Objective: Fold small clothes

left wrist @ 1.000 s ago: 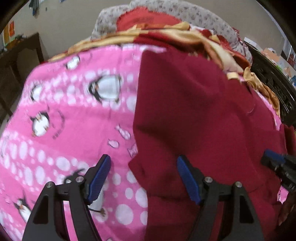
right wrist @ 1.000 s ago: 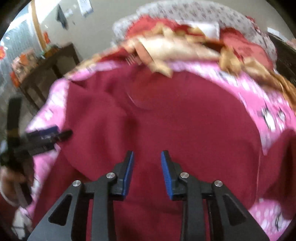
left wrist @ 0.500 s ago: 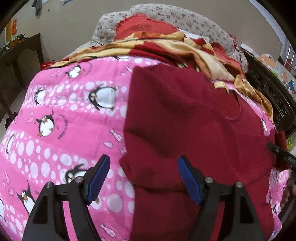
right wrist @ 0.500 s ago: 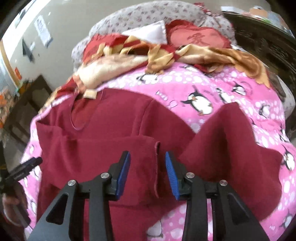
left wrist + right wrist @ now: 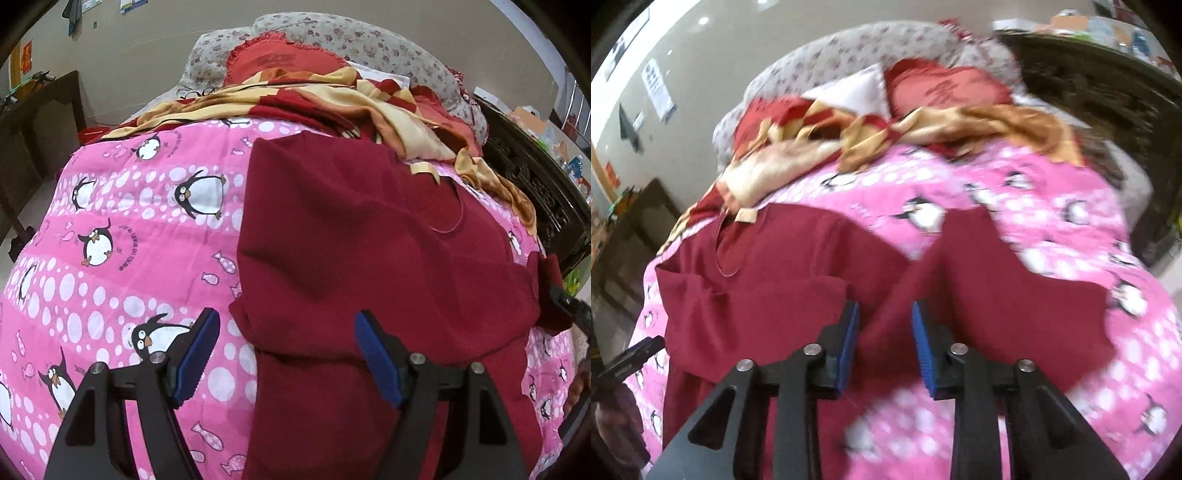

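Note:
A dark red long-sleeved top (image 5: 369, 251) lies on a pink penguin blanket (image 5: 110, 236), its left sleeve folded across the body. My left gripper (image 5: 286, 356) is open and empty, hovering above the top's lower left edge. In the right wrist view the top (image 5: 757, 288) shows with its right sleeve (image 5: 990, 280) spread out on the blanket (image 5: 1071, 229). My right gripper (image 5: 884, 339) is open, its jaws a narrow gap apart, over the base of that sleeve and holding nothing. The right wrist view is blurred.
Crumpled red and gold bedding (image 5: 332, 96) and a floral pillow (image 5: 369, 40) lie beyond the top. A dark carved wooden bed frame (image 5: 535, 184) runs along the right. A dark cabinet (image 5: 33, 122) stands at the left. The other gripper's tip (image 5: 631, 358) shows at the left edge.
My right gripper has swung right, from over the top's body to over the right sleeve, and opened slightly. My left gripper has pulled back a little and stays open.

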A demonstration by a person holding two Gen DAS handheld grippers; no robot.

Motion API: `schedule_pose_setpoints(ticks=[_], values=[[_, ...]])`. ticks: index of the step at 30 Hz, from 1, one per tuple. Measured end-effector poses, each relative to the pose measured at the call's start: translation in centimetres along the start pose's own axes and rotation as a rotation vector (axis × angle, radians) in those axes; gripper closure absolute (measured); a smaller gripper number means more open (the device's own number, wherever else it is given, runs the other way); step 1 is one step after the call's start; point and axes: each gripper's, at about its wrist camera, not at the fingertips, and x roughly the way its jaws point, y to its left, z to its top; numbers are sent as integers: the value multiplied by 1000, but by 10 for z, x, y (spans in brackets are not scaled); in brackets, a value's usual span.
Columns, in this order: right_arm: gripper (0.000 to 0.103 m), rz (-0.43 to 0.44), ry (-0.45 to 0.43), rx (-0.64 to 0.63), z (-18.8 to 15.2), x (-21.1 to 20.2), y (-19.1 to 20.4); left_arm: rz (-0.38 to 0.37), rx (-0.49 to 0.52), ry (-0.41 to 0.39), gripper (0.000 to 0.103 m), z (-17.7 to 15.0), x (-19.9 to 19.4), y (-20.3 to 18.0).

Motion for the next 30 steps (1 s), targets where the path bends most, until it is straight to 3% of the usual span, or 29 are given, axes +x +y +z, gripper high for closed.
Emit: schedule_pose_setpoints(ticks=[6, 11, 18, 24, 30], values=[[57, -18, 28, 84, -21, -17, -43, -28, -8, 13, 24, -3, 2, -11], [57, -9, 31, 120, -22, -17, -48, -27, 40, 1, 24, -5, -4, -27], [56, 101, 69, 5, -27, -14, 5, -9, -41, 0, 24, -10, -12, 6], [53, 170, 108, -152, -43, -11, 63, -49, -67, 73, 24, -33, -8, 40], [53, 211, 139, -137, -53, -5, 80, -125, -110, 93, 24, -31, 12, 50]])
